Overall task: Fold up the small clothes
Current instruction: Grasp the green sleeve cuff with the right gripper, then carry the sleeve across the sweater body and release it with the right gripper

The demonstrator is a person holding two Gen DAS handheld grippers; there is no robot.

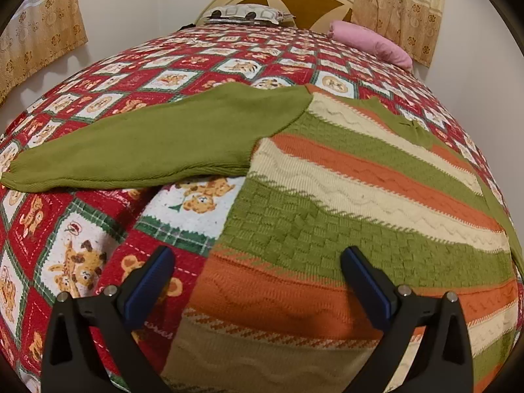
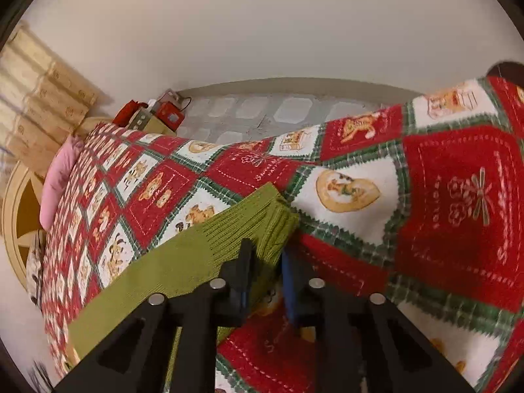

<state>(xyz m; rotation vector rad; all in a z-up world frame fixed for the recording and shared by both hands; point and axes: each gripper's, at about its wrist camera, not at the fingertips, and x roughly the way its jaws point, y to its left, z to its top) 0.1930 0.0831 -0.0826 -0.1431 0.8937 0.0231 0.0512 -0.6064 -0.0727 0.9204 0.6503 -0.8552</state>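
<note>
A: Where is the sweater (image 1: 344, 196) lying?

B: Flat on the quilt (image 1: 65, 245), its plain green sleeve (image 1: 147, 150) stretching away to the left.

A: Which gripper is nearer that sleeve?

B: The left gripper (image 1: 257, 262) is hovering wide apart over the hem. The right gripper (image 2: 265, 262) is pinching the other cuff (image 2: 262, 216), jaws narrow.
</note>
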